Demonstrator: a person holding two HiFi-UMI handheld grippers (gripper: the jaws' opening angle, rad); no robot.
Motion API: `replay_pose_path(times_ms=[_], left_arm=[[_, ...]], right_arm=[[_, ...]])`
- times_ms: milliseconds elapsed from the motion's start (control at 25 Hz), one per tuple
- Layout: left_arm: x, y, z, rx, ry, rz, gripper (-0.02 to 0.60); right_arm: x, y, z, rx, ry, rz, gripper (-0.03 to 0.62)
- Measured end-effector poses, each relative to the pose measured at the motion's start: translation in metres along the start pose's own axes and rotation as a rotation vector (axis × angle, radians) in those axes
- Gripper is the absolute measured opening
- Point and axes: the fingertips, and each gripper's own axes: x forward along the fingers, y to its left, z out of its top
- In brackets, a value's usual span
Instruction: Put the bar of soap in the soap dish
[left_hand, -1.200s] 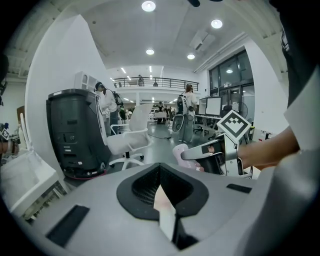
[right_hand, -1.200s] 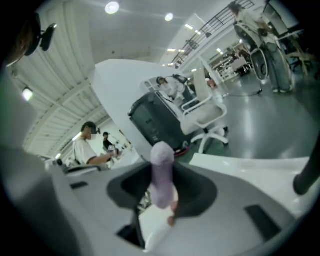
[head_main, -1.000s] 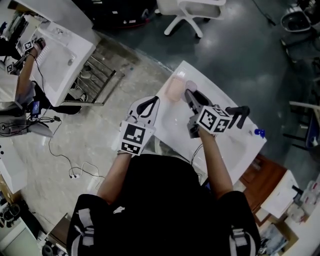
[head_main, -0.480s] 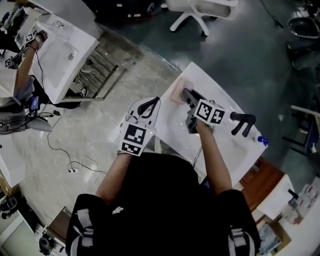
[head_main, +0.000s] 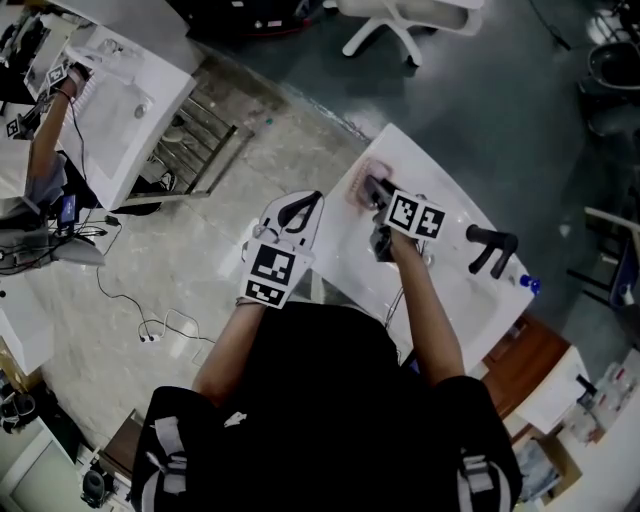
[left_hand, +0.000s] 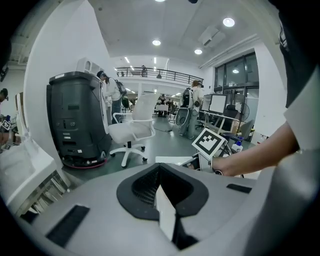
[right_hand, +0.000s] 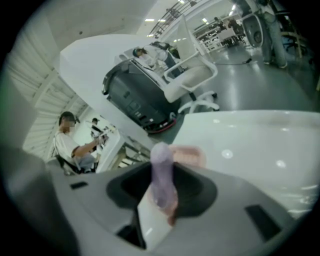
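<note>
A pale purple bar of soap (right_hand: 162, 172) stands on edge between the jaws of my right gripper (right_hand: 161, 185), which is shut on it. Just beyond it, a pink soap dish (right_hand: 187, 156) sits on the white counter near the corner. In the head view the right gripper (head_main: 372, 188) reaches over the soap dish (head_main: 361, 175) at the counter's far left corner. My left gripper (head_main: 302, 207) hangs off the counter's left edge, its jaws closed with nothing between them (left_hand: 165, 215).
A black faucet (head_main: 491, 248) and a sink basin (head_main: 470, 285) lie to the right on the white counter (head_main: 345, 255). A small blue bottle (head_main: 529, 284) stands at its right edge. White office chair (left_hand: 131, 131) and a dark machine (left_hand: 75, 120) stand beyond.
My right gripper has carried the soap forward and left along the counter, ending over the pink dish. The left gripper has stayed about where it was.
</note>
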Motion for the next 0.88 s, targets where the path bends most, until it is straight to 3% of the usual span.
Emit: replay_pose_path(times_ms=[880], left_arm=[[0.001,0.013,-0.005,-0.013,0.011,-0.034,0.025]], right_arm=[[0.004,-0.003,-0.001,0.033,0.008,-0.058,0.163]])
